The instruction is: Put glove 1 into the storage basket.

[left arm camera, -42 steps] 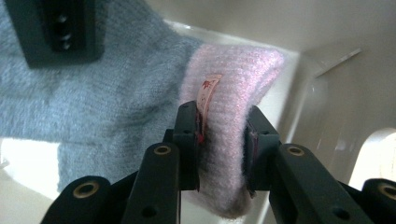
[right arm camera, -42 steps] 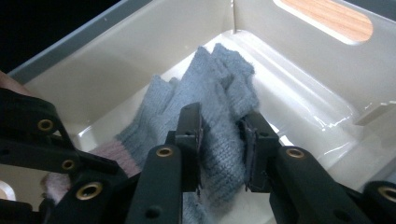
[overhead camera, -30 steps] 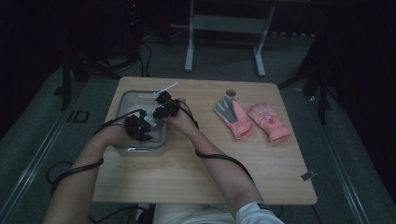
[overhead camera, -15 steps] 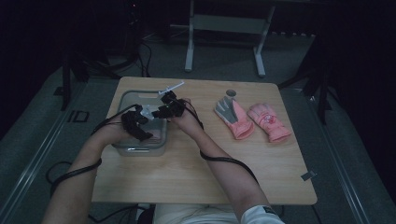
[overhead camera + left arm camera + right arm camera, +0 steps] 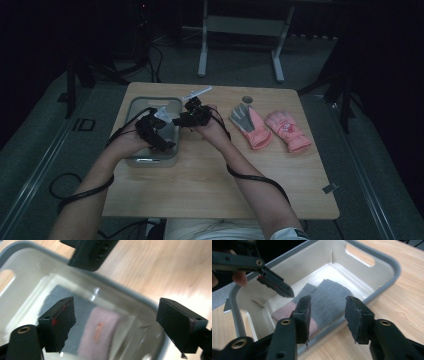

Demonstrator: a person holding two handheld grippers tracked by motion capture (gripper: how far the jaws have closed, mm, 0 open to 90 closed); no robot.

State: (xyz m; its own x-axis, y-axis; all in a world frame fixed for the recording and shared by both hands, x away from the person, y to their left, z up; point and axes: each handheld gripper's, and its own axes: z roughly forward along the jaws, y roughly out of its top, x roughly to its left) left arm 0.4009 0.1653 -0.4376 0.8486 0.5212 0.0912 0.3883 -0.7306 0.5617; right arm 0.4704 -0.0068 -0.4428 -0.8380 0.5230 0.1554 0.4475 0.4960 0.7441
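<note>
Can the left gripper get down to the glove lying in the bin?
Probably yes. The left gripper hangs right over the bin with open jaws, and nothing covers the glove lying flat on the bottom.

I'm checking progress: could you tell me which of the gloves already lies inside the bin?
The grey-and-pink glove in the grey bin; two pink gloves lie on the table.

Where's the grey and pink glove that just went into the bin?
The glove lies flat on the floor of the grey bin at the table's left side in the high view, below both hand-held grippers, with two more gloves lying out on the table to the right.
</note>
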